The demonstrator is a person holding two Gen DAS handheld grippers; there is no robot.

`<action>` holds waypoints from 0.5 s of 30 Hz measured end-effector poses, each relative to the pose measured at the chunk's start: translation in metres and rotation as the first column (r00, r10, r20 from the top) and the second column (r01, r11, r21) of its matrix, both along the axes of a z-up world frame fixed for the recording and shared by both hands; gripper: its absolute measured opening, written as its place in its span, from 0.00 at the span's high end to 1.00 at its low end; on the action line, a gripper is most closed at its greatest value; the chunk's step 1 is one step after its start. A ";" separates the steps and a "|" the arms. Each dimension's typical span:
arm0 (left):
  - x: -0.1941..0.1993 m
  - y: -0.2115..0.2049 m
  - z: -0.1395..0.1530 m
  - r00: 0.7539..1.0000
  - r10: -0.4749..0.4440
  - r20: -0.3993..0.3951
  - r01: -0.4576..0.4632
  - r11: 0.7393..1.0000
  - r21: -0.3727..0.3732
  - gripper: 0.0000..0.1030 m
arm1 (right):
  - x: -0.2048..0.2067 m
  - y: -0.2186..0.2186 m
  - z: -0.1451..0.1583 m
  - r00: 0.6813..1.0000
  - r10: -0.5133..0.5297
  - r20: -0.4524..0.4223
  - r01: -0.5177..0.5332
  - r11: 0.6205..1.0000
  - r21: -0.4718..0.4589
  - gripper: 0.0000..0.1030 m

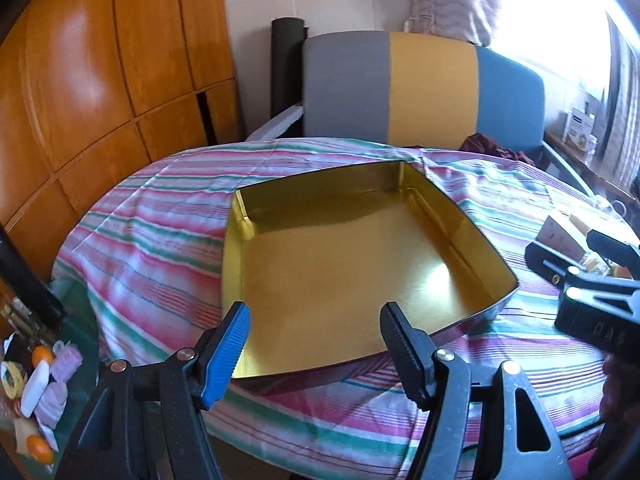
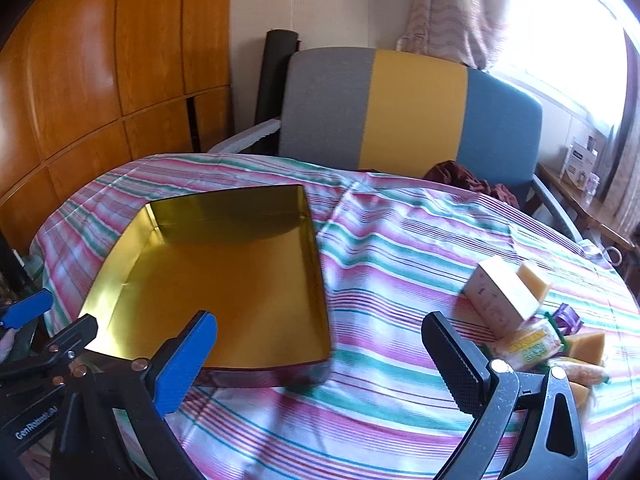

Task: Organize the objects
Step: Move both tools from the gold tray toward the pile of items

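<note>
Snack packets and a small carton lie in a loose cluster on the striped cloth at the right side of the bench, well apart from the gold-lined tin tray that stands empty at the left-centre.

- Right gripper: jaws wide, nothing between them. It points down at bare cloth between tray and cluster. The cluster lies just to the right of its black jaw, so this hand is much the nearer.
- Left gripper: jaws fairly wide and empty, over the near rim of the tray. The cluster sits beyond the right gripper from here.
- Carton: long axis runs roughly from near-left to far-right.

Judgement: a rightward swing of the right hand is needed, then a carry leftward to the tray.
</note>
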State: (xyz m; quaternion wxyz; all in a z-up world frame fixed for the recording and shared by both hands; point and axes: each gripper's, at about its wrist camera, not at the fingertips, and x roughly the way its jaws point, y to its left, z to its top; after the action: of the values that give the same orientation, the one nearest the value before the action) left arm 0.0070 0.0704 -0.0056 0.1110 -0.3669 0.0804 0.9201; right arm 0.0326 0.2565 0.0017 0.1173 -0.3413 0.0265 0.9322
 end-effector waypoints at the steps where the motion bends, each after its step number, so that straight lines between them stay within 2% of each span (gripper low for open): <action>1: -0.001 0.004 0.001 1.000 -0.014 -0.001 0.014 1.000 0.001 0.34 | 0.001 0.007 0.001 1.000 -0.009 0.000 0.009 1.000 -0.008 0.00; 8: -0.006 0.035 0.003 0.994 -0.113 -0.003 0.113 0.994 0.004 0.34 | 0.020 0.078 0.005 0.989 -0.144 0.022 0.144 0.989 -0.034 0.00; 15: -0.005 0.079 0.001 0.967 -0.254 0.025 0.254 0.967 0.020 0.34 | 0.046 0.157 0.010 0.954 -0.298 0.042 0.300 0.953 -0.039 0.00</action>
State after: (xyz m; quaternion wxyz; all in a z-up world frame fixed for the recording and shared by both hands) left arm 0.0018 0.1492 -0.0041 0.2320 -0.3652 0.1174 0.8939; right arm 0.0784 0.4137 0.0121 0.2499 -0.3523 0.0966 0.8967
